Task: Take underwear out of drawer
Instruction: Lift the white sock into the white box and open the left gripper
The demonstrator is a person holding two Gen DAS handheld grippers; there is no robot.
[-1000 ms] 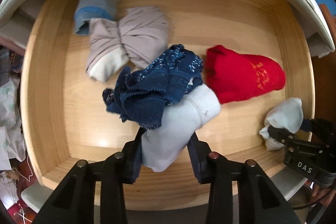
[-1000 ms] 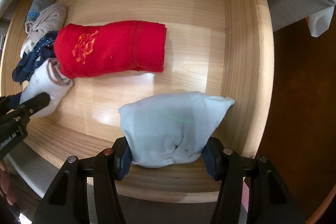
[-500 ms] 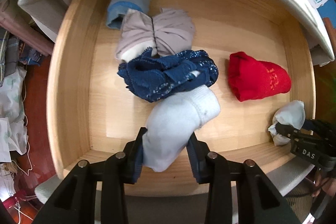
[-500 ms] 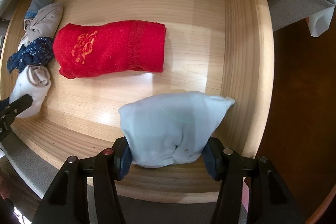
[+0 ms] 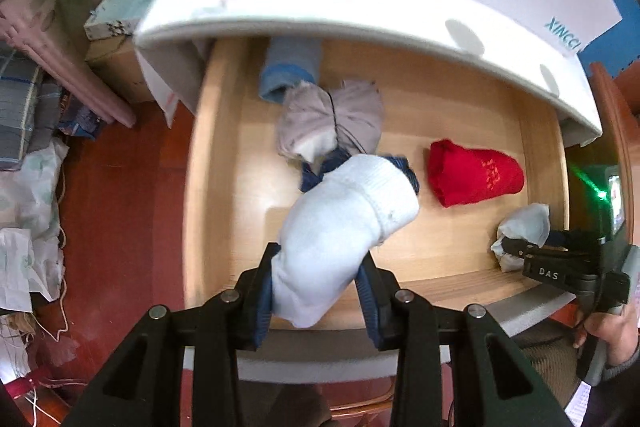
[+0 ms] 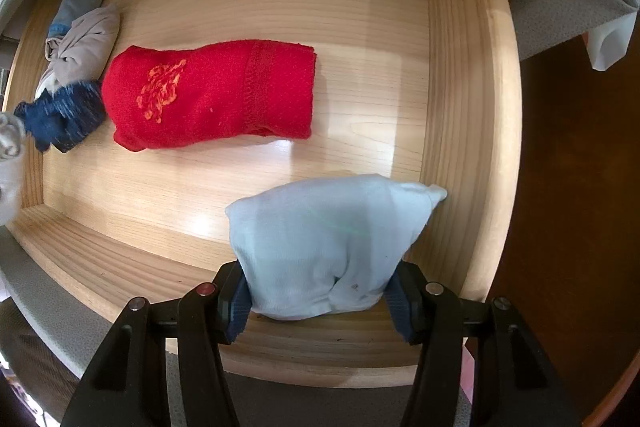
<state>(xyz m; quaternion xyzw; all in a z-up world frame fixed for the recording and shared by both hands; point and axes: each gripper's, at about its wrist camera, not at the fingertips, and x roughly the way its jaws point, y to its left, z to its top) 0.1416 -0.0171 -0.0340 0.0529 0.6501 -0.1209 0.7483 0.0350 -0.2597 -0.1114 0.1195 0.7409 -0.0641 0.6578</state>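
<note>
The left gripper [image 5: 316, 285] clamps a white rolled garment [image 5: 340, 227], held above the wooden drawer [image 5: 224, 163]. The right gripper [image 6: 320, 301] pinches a pale blue bundle [image 6: 328, 243] resting on the drawer floor in its near right corner, the red roll [image 6: 212, 95] lying further back

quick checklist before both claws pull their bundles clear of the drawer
1. Left claw clamped on the white bundle: ok.
2. Right claw clamped on the pale blue bundle: ok.
3. White bundle free of the navy cloth: cannot tell, they overlap in the left view.
4. Pale blue bundle off the drawer floor: cannot tell.
5. Red roll clear of both claws: ok.
6. White bundle clear of the white ledge over the drawer's back: ok.
</note>
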